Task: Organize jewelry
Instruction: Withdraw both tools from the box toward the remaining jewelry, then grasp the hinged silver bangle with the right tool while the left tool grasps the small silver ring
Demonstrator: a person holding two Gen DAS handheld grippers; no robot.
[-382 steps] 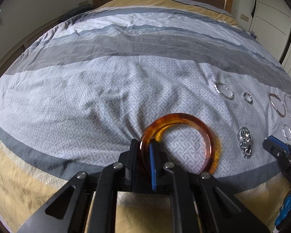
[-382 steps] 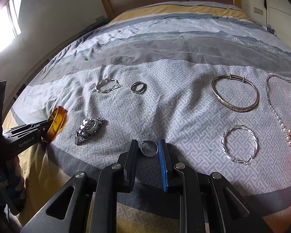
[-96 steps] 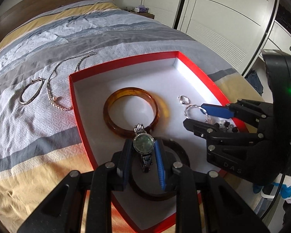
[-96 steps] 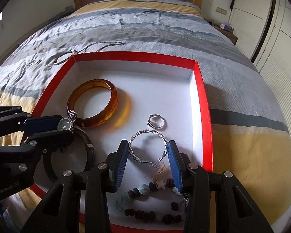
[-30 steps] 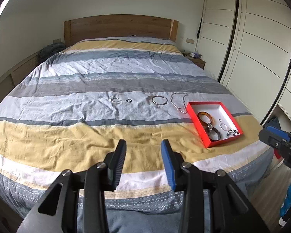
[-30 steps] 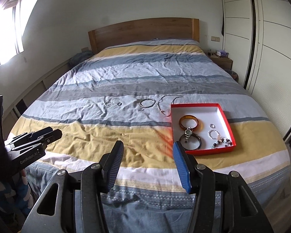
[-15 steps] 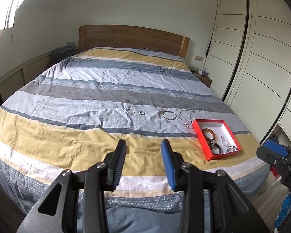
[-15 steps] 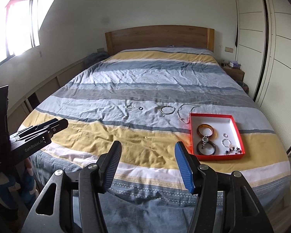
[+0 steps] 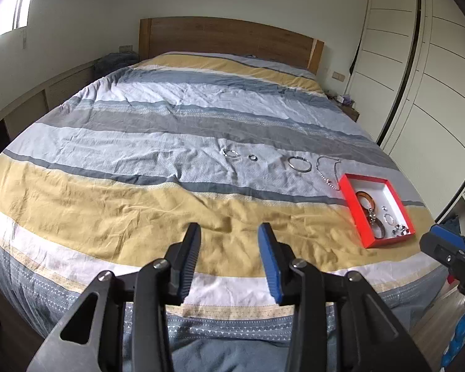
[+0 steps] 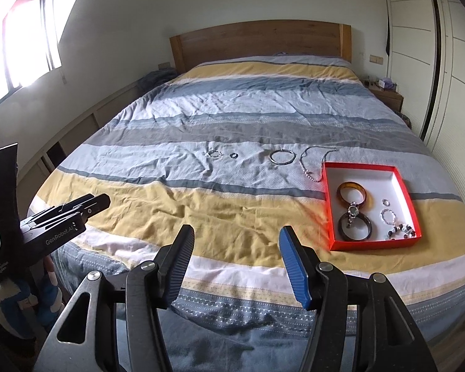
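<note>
While both grippers are hanging back over the foot of the bed [image 10: 232, 117], its striped duvet is filling most of either view, and near its right edge the red box [image 10: 331, 204] is sitting with an amber bangle [image 10: 353, 197], a dark bangle [image 10: 355, 228], a watch [image 10: 353, 210] and a few small pieces already inside. Four pieces are waiting loose on the pale band of the duvet – a beaded necklace [image 10: 308, 159] just beside the box's far corner, a silver bangle [image 10: 282, 157], a small ring [image 10: 233, 155] and a thin bracelet [image 10: 214, 153] further left. Neither the left gripper [image 9: 229, 235] nor the right gripper [image 10: 236, 239] is carrying anything, their fingers standing apart. Trouble, I judge, is lying in the soft cloth: pads pressing down for the ring could be pinching a fold instead and burying it, and the necklace could be trailing and snagging on the box's rim. White lettering on the left gripper's side is reading "GenRobot.AI"; smaller print below it is too small to make out.
</note>
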